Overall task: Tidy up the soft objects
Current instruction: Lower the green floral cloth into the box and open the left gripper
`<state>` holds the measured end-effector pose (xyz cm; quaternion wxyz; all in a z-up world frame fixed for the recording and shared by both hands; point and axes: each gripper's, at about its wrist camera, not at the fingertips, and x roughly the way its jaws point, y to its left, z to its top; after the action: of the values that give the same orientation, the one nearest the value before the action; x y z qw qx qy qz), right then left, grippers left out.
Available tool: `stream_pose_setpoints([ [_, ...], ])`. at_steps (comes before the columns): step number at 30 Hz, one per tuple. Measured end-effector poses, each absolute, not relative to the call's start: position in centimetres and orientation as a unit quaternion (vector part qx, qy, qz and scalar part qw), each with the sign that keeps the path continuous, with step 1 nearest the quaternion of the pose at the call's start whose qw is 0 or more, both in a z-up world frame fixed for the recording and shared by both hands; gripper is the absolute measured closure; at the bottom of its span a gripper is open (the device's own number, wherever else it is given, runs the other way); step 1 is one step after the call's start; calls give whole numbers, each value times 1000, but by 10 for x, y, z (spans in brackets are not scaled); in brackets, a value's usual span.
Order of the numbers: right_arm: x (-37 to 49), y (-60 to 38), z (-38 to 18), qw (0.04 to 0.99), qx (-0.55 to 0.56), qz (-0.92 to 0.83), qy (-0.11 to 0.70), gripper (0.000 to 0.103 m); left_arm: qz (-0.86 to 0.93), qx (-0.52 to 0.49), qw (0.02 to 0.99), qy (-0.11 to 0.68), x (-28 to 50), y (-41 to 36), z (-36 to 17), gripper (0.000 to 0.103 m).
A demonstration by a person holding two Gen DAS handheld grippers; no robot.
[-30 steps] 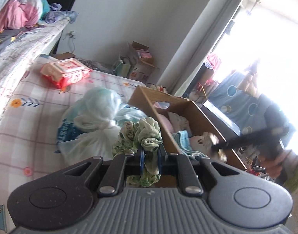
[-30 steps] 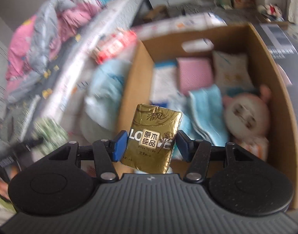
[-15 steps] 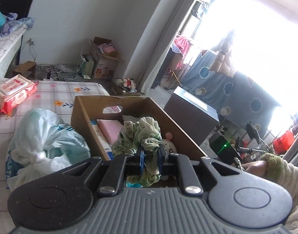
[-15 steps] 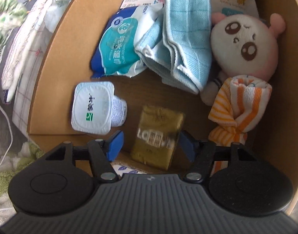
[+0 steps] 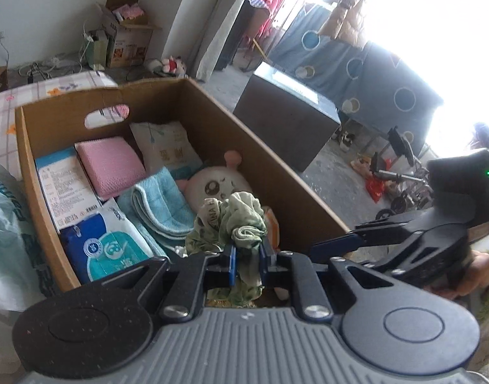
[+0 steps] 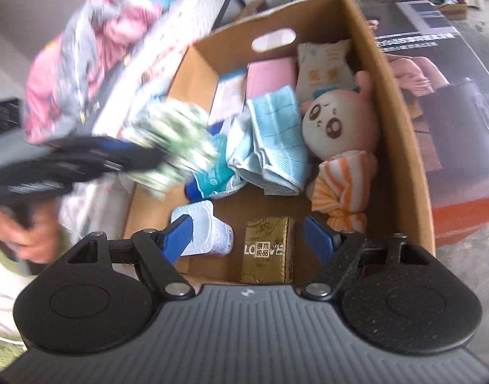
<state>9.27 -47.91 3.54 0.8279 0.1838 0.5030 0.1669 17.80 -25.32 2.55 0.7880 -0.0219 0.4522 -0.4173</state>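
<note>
at the bottom centre of the left wrist view, the left claw (image 5: 247, 264) is clamped on a crumpled green patterned cloth (image 5: 234, 224), held above the near end of the open brown cardboard box (image 5: 276, 172). inside the box lie a folded light blue towel (image 5: 161, 204), a pink square pad (image 5: 111, 166) and a round white plush toy with pink ears (image 5: 217, 182). lower centre of the right wrist view, the right claw (image 6: 247, 236) has just been opening; its blue pads stand apart with nothing pressed between them, above a gold foil tissue pack (image 6: 266, 249) lying on the box floor beside a white yogurt cup (image 6: 206, 228).
</note>
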Motion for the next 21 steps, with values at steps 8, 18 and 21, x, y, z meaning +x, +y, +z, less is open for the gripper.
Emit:
stream_pose_setpoints([
  [8, 75, -496, 23, 828, 234, 150, 487, 25, -355, 4, 769, 531, 206, -279, -35, 72],
  [18, 74, -499, 18, 828, 269, 153, 468, 25, -339, -8, 807, 483, 192, -259, 4, 41],
  [21, 74, -497, 19, 829, 277, 158, 459, 25, -338, -22, 816, 467, 186, -244, 20, 39],
])
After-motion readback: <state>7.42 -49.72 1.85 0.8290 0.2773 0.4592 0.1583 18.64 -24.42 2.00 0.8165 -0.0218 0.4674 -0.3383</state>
